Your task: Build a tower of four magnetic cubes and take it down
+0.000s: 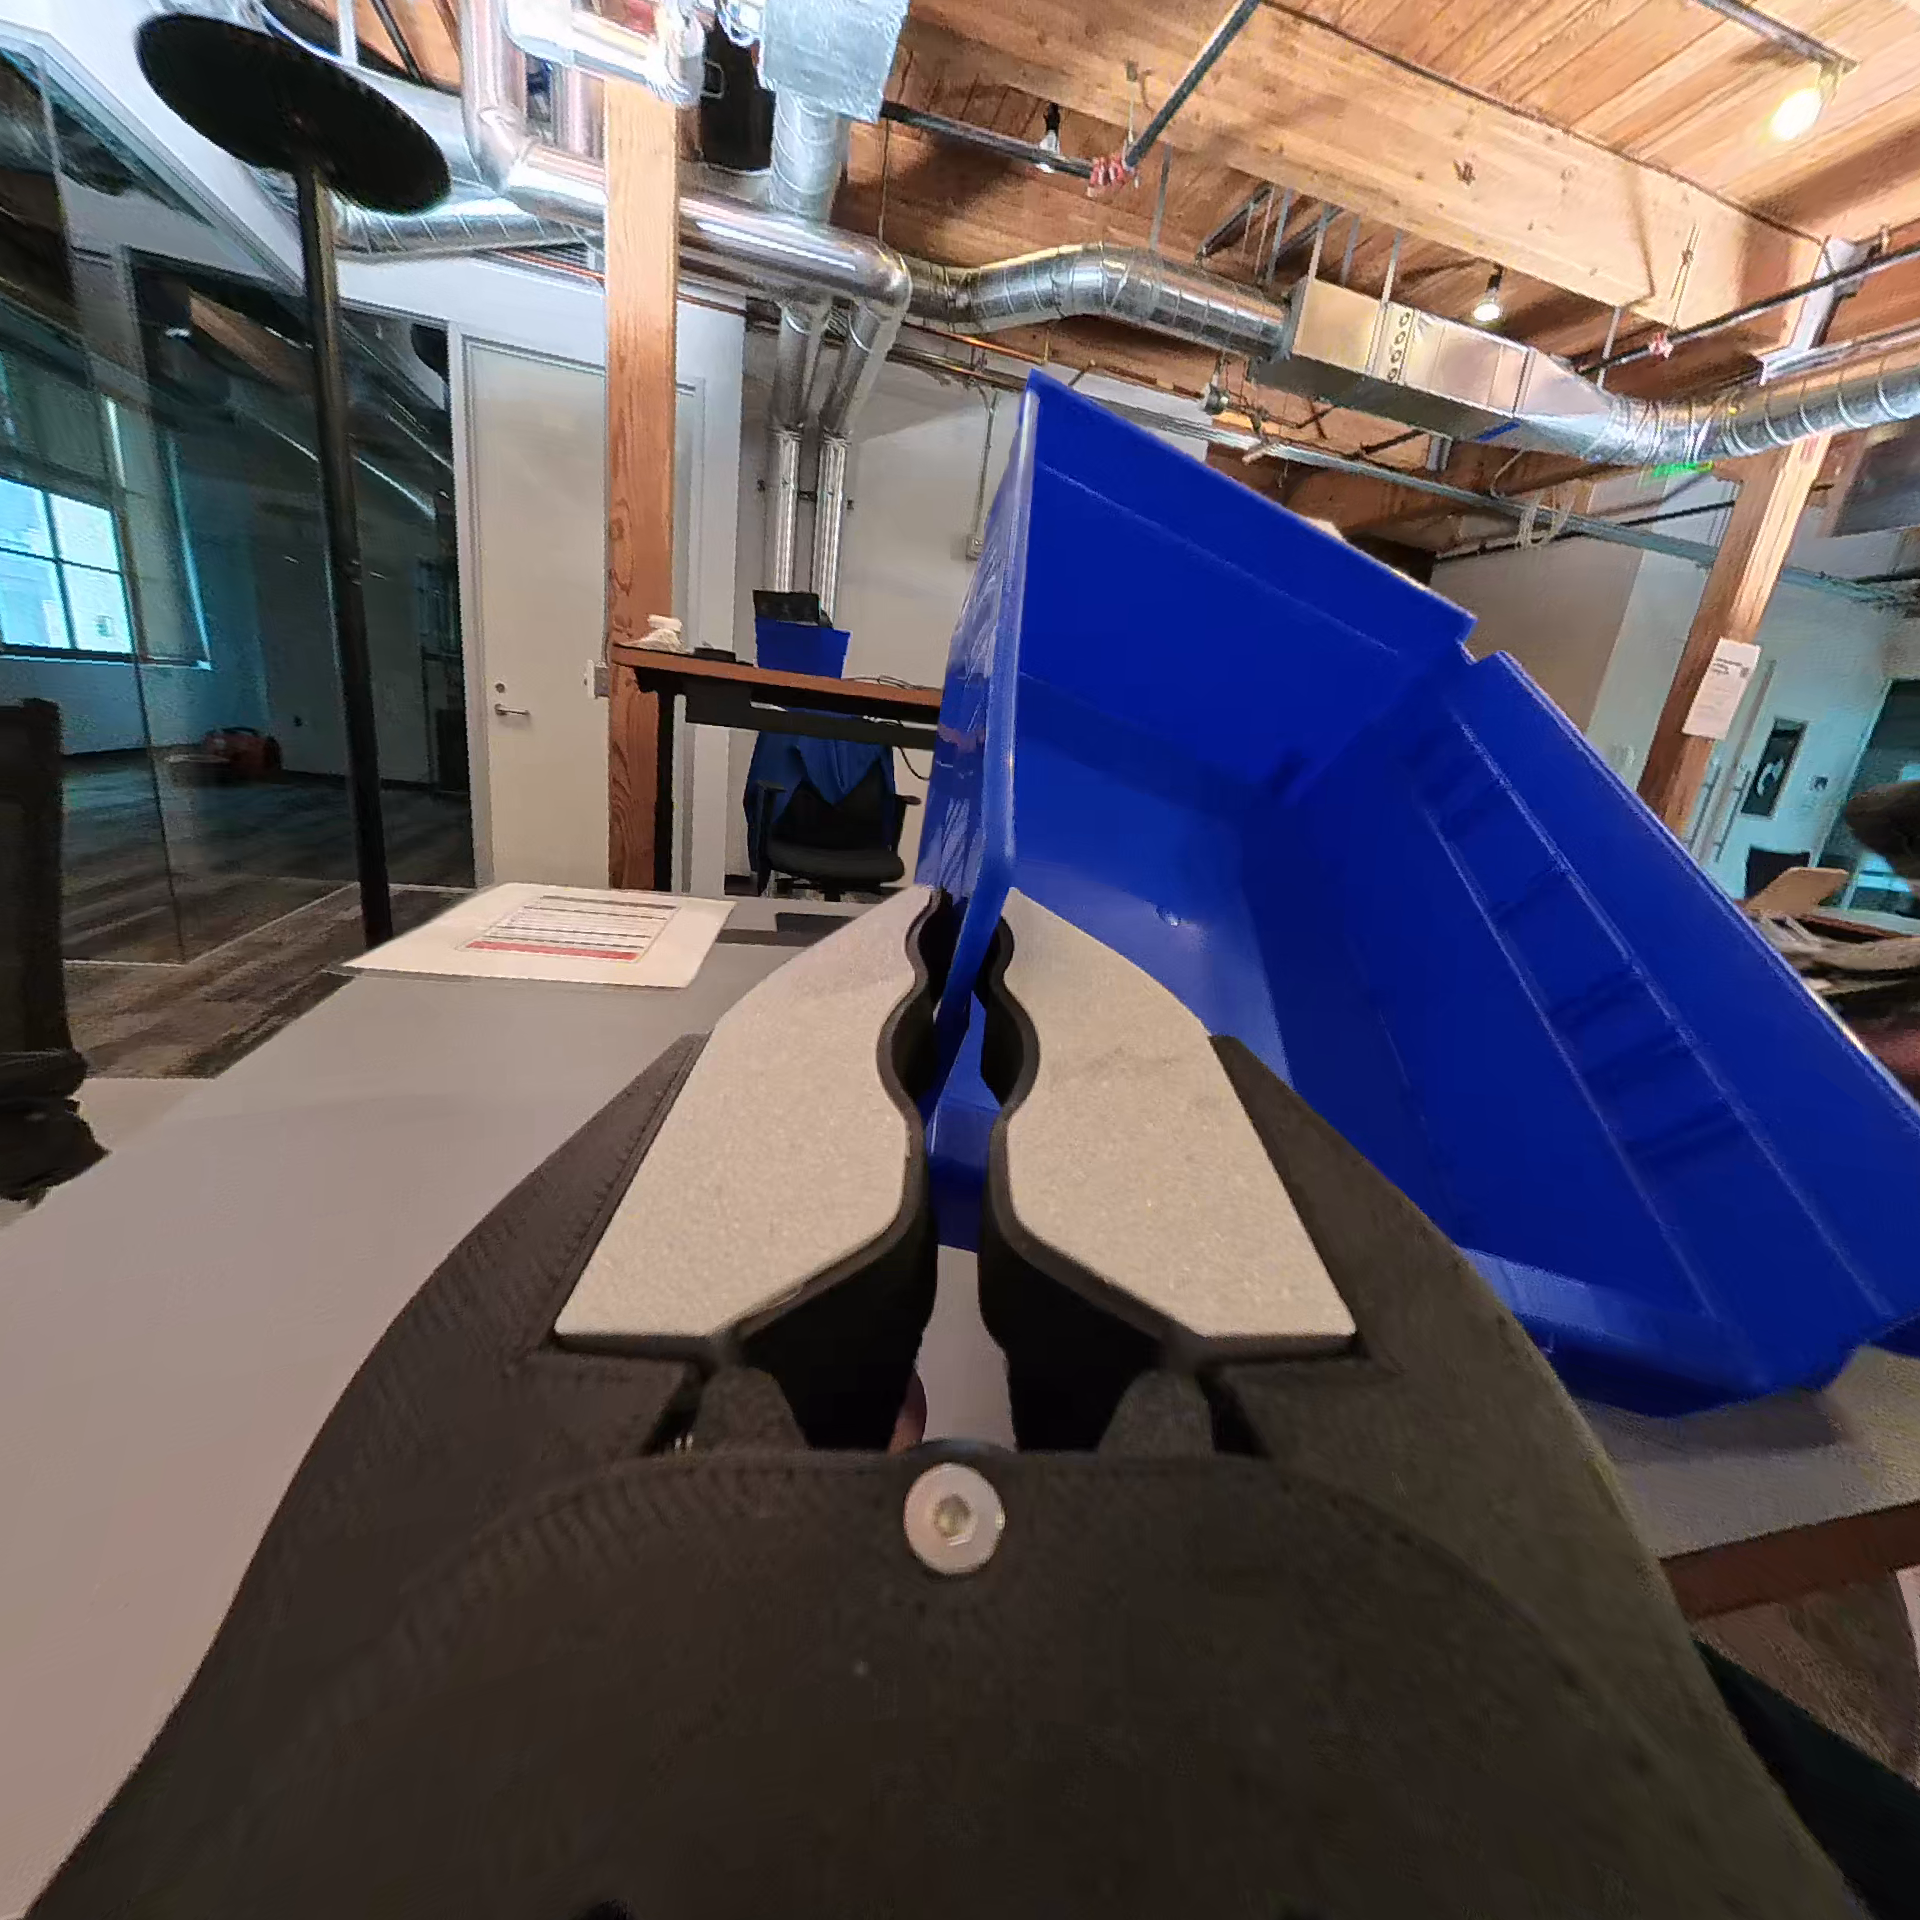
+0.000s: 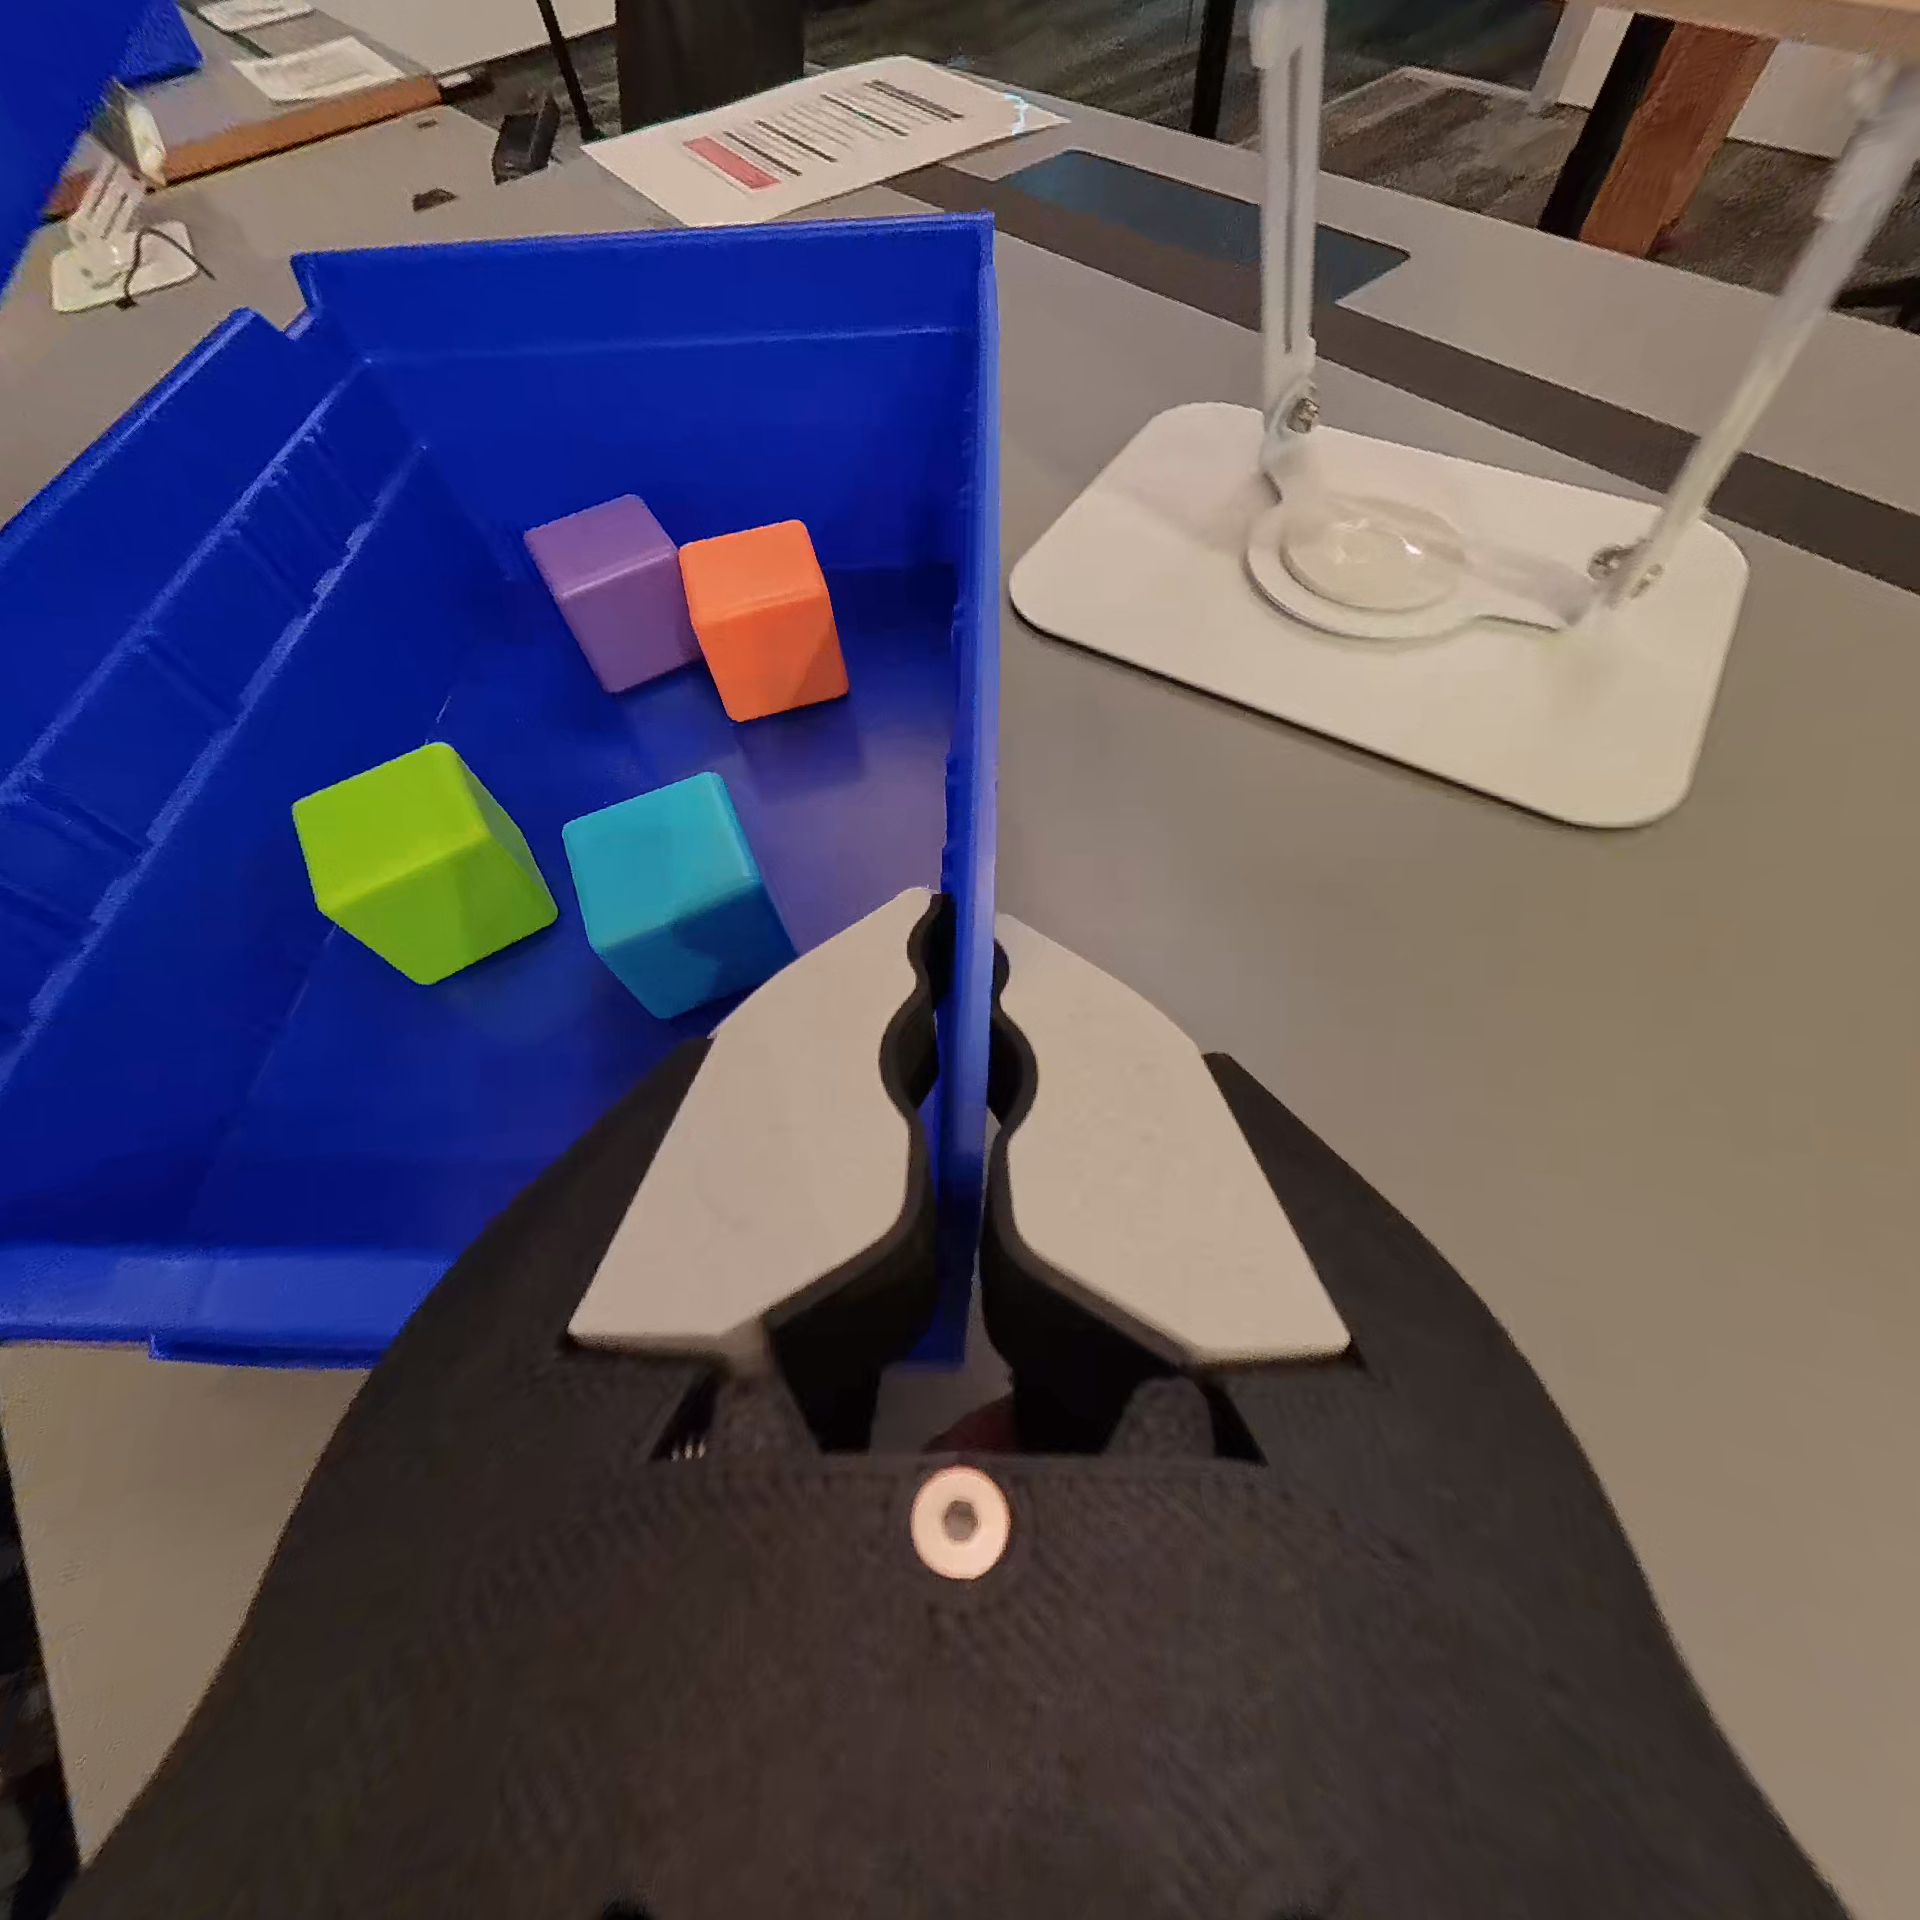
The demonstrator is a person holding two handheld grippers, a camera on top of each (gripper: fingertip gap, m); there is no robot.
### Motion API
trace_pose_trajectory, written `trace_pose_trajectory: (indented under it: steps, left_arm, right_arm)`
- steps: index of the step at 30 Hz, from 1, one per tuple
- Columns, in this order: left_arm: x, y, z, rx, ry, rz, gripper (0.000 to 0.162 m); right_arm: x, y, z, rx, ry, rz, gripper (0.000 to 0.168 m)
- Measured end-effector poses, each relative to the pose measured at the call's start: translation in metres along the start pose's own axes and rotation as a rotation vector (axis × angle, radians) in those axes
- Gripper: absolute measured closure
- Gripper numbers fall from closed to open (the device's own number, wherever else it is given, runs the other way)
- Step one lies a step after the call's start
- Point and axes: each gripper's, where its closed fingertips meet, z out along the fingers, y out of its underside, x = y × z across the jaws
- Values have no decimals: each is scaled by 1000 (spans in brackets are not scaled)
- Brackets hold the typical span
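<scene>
In the right wrist view, a blue bin [image 2: 675,364] holds a purple cube [image 2: 613,587], an orange cube [image 2: 764,618], a green cube [image 2: 416,857] and a teal cube [image 2: 670,888], all loose on its floor. The purple and orange cubes touch. My right gripper [image 2: 961,925] is shut on the bin's right side wall. In the left wrist view, my left gripper [image 1: 961,935] is shut on the left wall of a blue bin [image 1: 1299,935] that is tilted up off the grey table [image 1: 312,1195]. No cubes show in that view.
A white stand base [image 2: 1382,644] with clear arms sits on the table to the right of the bin. A printed sheet [image 2: 821,130] lies beyond it and also shows in the left wrist view [image 1: 561,935]. Another blue shape [image 2: 62,104] fills the top left corner. A black pole [image 1: 343,623] stands at the left.
</scene>
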Motion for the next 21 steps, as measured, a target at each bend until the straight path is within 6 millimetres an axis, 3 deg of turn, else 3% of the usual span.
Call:
trace_pose_trajectory:
  steps: [8,12,14,16,18,21]
  left_arm:
    - [-16,-32,-4,58,-57,4,159]
    - [-21,-41,-4,84,-77,-8,159]
    - [-22,-41,-5,77,-83,-3,159]
    - [-22,-42,-6,67,-86,17,159]
    - [-23,-41,-7,52,-95,27,159]
    - [-26,-42,-7,53,-114,29,159]
  right_arm:
    - [-24,-31,66,5,21,3,165]
    - [-42,-45,86,29,24,-31,162]
    - [-45,-59,78,81,18,-54,140]
    - [-51,-74,58,136,-10,-132,135]
    - [-71,-83,34,168,-77,-309,132]
    - [-120,-61,19,56,-282,-592,124]
